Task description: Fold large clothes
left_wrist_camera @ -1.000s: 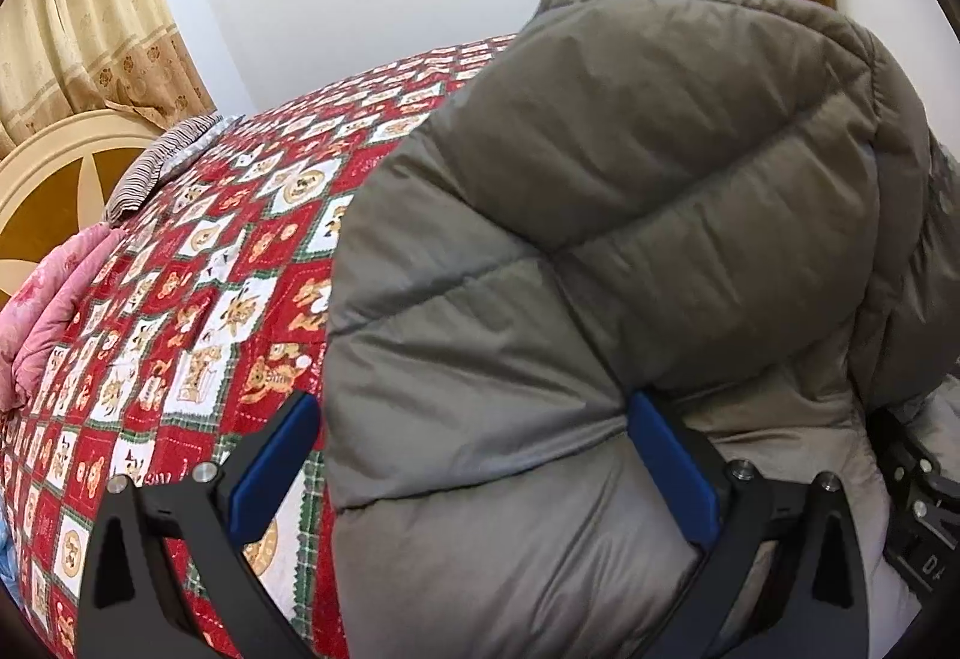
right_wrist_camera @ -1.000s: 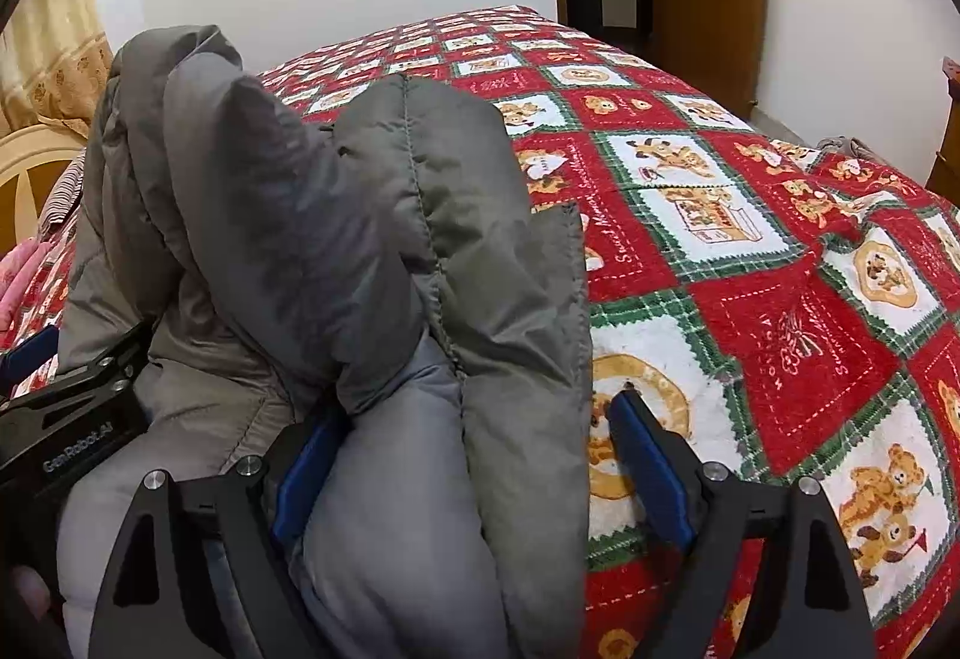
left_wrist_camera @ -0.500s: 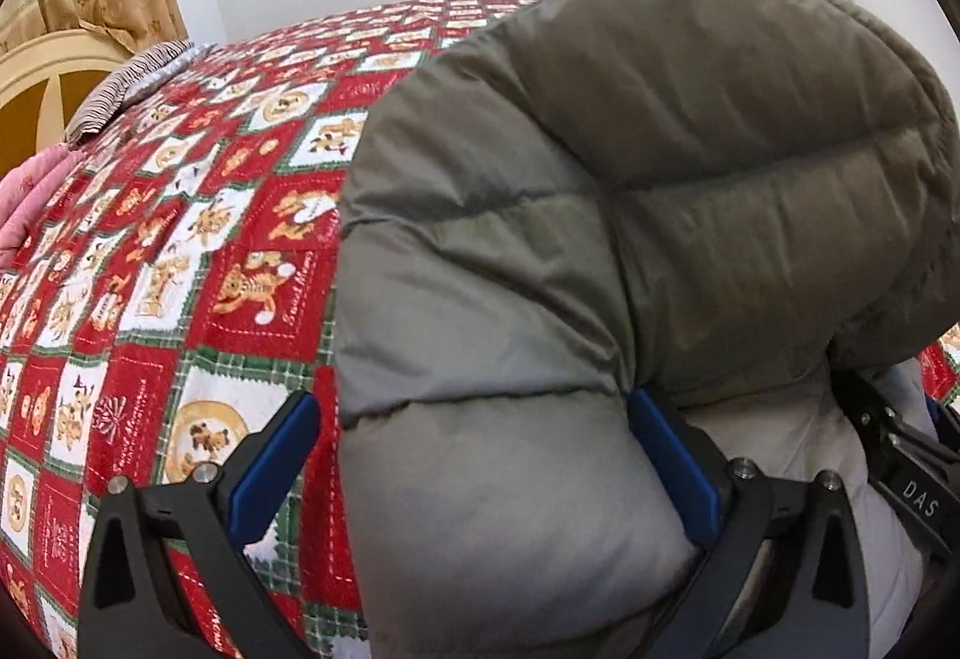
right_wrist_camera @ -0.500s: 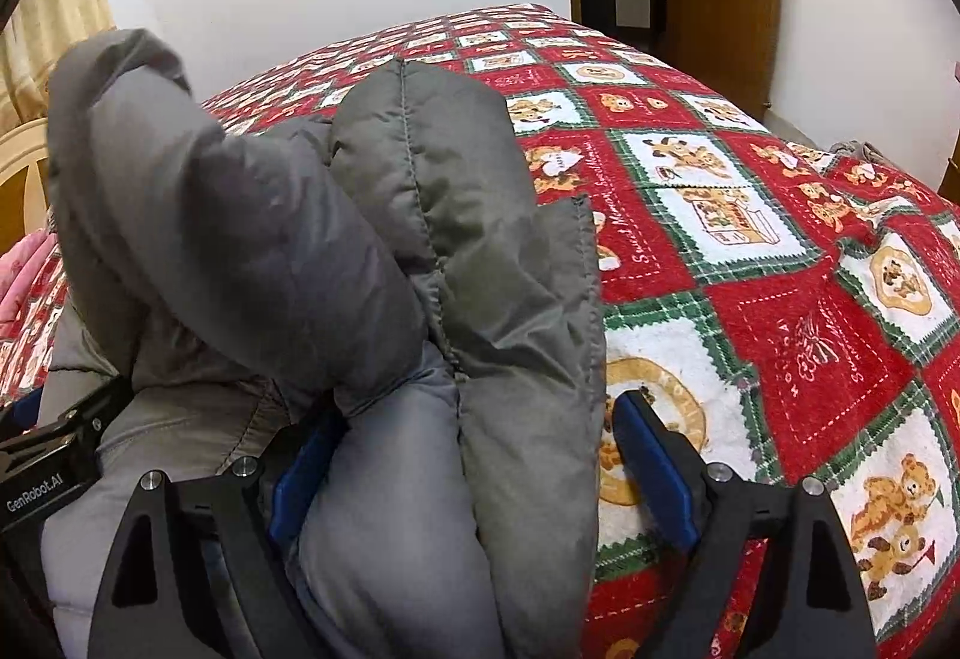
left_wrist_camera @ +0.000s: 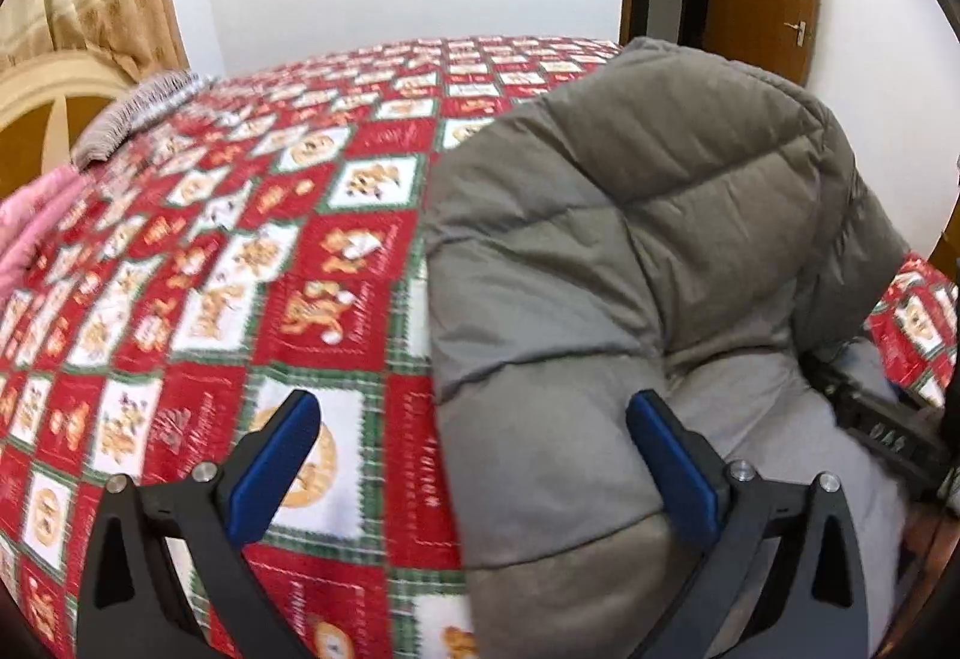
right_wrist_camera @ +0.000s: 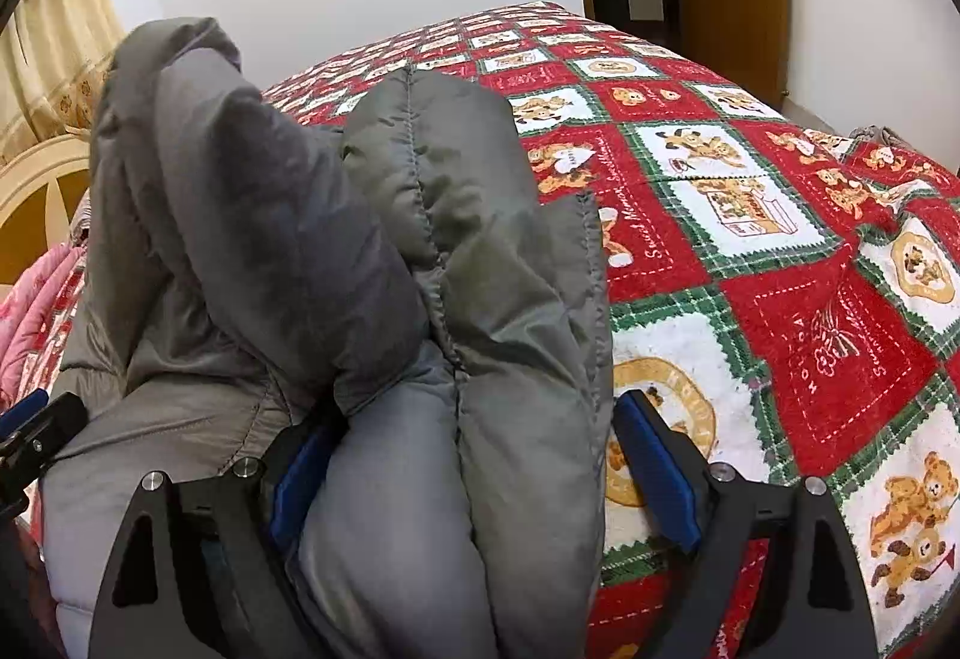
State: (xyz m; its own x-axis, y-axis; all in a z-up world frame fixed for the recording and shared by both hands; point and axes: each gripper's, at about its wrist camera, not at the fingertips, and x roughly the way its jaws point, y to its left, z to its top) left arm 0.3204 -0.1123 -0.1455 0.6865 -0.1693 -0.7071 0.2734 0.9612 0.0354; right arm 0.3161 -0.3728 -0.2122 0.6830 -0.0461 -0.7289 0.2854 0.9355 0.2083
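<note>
Grey puffer jacket [left_wrist_camera: 630,263] bunched on the red bear-print quilt [left_wrist_camera: 252,263] (right of the left view); left gripper [left_wrist_camera: 474,455] spread wide; right gripper [right_wrist_camera: 480,467] wide, jacket folds between its pads.

A bed under a red, green and white bear-print quilt [left_wrist_camera: 336,263] carries a bulky grey down jacket [left_wrist_camera: 630,299] heaped at its near edge, with a striped cloth [left_wrist_camera: 138,119] at ten o'clock and a pink blanket [left_wrist_camera: 30,221] at nine.
</note>
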